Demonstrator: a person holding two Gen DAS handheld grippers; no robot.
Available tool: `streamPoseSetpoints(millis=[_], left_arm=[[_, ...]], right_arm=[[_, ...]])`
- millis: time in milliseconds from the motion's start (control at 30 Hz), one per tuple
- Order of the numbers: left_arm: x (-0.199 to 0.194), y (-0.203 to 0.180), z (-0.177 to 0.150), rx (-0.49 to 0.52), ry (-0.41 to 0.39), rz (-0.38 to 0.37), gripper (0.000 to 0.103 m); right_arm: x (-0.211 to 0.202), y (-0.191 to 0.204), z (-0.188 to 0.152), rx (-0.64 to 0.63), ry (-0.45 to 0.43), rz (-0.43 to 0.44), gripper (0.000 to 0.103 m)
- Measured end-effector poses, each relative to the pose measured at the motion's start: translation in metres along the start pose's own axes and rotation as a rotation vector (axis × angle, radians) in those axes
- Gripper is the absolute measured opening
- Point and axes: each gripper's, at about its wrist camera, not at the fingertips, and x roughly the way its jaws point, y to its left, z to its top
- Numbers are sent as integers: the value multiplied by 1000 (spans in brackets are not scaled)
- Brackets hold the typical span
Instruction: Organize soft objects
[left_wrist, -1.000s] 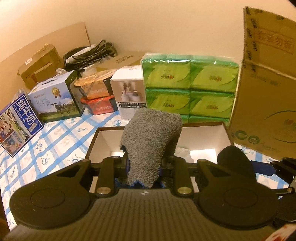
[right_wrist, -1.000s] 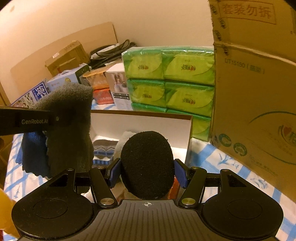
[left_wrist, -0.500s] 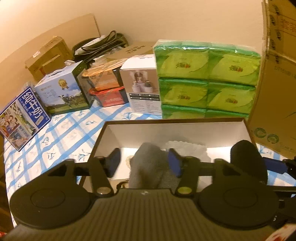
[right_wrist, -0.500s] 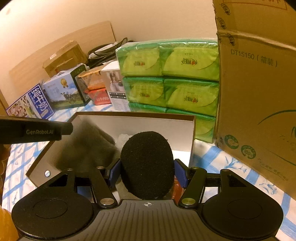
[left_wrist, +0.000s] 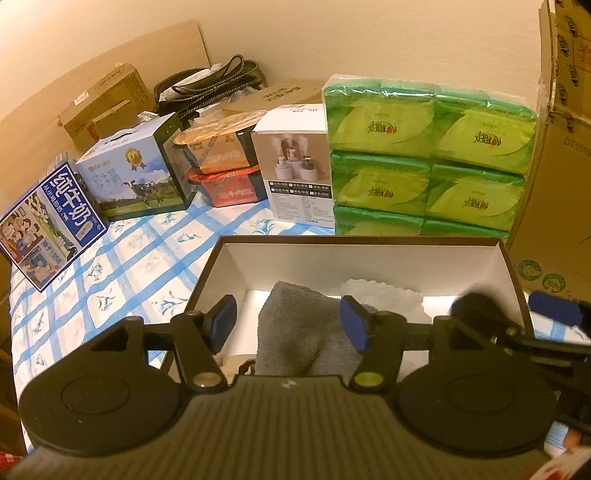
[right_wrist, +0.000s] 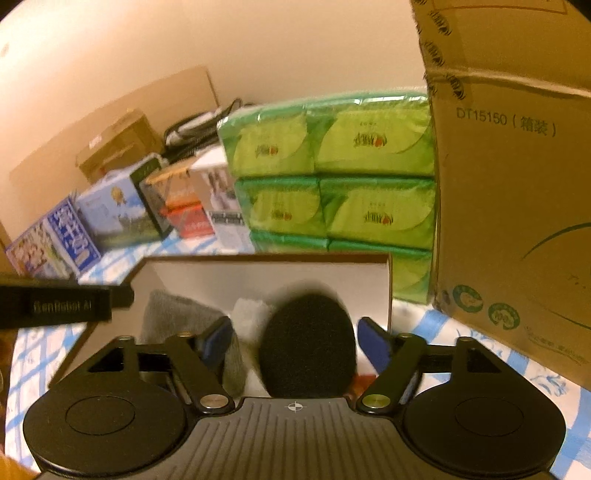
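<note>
I am in a home, at a desk spread with a blue-checked cloth (left_wrist: 122, 280) and crowded against a plain wall with household stock: green tissue packs (left_wrist: 428, 158), milk cartons (left_wrist: 48, 229), instant-noodle bowls (left_wrist: 218, 151), cardboard boxes (right_wrist: 517, 206).

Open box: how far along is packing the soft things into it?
Done: the grey towel lies in the box beside a white cloth, and the left gripper, jaws just opened, stands open around it. In hand: the right gripper has just been opening too; the black foam piece sits between its pads, apparently released, over the box. Left: withdraw both grippers.
</note>
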Motion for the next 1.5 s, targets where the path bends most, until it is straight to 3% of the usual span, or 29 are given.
streamPoseSetpoints(millis=[833,1300,1433,1500], left_arm=[[-10,1,-11,-13,21,-9,60],[-89,18,-34,-40,-51,-89,64],[-124,23,-49,-35,-92,-130,76],[-142,23,-57,-18,-125,-144,76]], right_arm=[[-21,-1,-11,-11,33,2,82],[-91,9,-25,2,-24,33,88],[-121,11,-36,3,-45,42,89],[-138,13,-43,0,-57,51,90]])
